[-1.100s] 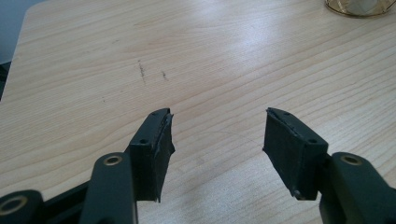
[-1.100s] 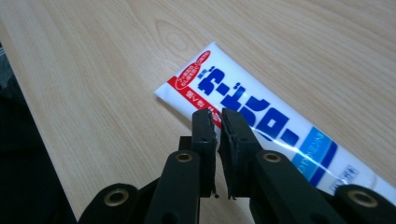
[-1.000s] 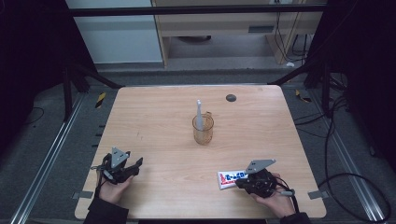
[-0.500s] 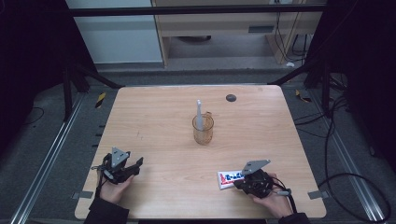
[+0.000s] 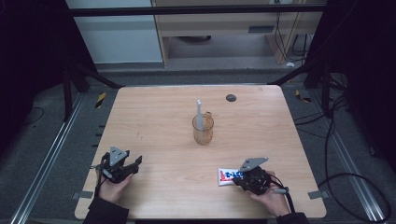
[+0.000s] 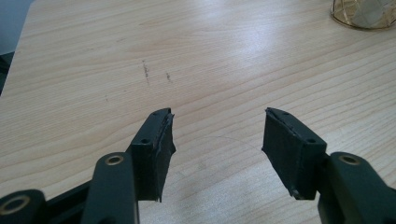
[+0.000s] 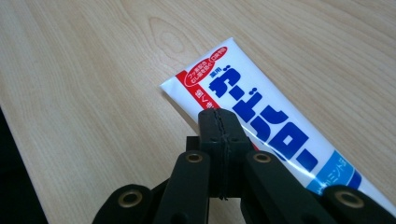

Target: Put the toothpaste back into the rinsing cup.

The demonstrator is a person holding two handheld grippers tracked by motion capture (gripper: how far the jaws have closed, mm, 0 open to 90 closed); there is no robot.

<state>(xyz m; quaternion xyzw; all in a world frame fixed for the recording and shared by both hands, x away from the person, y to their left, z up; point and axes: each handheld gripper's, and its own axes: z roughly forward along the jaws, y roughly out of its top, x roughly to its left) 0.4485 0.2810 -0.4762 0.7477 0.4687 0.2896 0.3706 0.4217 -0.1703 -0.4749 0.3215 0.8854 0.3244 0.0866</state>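
Right gripper (image 7: 219,126): jaws pressed together, nothing clamped between; tube (image 7: 261,126) laid flat on table (image 5: 159,126) directly under and beyond tips. Left gripper (image 6: 217,140): jaws spread, empty, over bare wood; cup (image 5: 203,129) seen well ahead.

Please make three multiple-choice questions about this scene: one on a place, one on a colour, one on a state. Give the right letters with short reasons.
1. Where does the toothpaste tube lie?
A. inside the glass cup
B. flat on the table, at the right gripper
C. under the left gripper

2. What colour is the large lettering on the tube?
A. blue
B. green
C. black

3. How do the jaws of the left gripper stand?
A. pressed together
B. closed on a brush
C. apart, with nothing between them

Answers: 1 B, the tube lies on the wood beside the right gripper, far from the cup. 2 A, blue letters on white. 3 C, bare table shows between them.
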